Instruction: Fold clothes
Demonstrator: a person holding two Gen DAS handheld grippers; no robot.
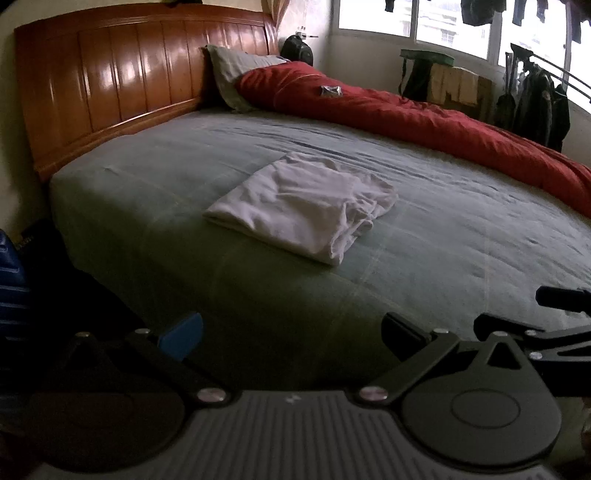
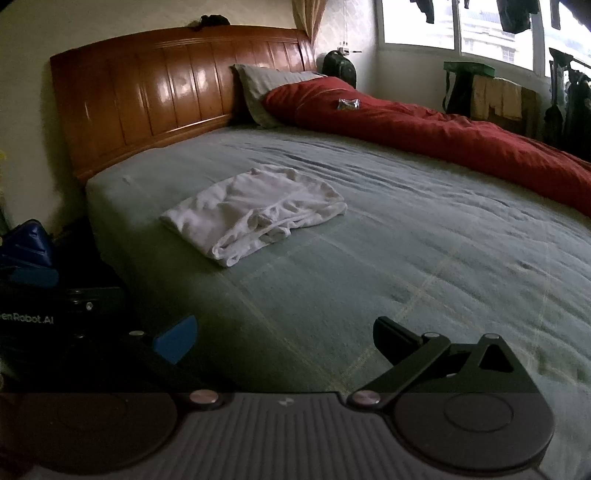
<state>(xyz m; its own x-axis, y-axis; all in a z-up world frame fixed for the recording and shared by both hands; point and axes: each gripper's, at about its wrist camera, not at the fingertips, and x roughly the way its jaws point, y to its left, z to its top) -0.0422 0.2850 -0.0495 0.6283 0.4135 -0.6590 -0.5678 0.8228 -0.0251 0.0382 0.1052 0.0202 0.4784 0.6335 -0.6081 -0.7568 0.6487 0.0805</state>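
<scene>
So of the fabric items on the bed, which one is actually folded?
The white garment lying mid-mattress, folded into a rough rectangle. The red duvet is bunched along the far side; the grey pillow leans against the headboard.

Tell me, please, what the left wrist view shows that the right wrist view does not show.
Only the left wrist view shows part of the other gripper, black linkage at its right edge, beside the open left gripper.

Only the right wrist view shows white lettering on a black device at its left edge, a dark thing atop the headboard, and the open right gripper.

Both show the folded white garment lying on the green bedsheet, untouched by either gripper, plus the wooden headboard, grey pillow, red duvet and window.
</scene>
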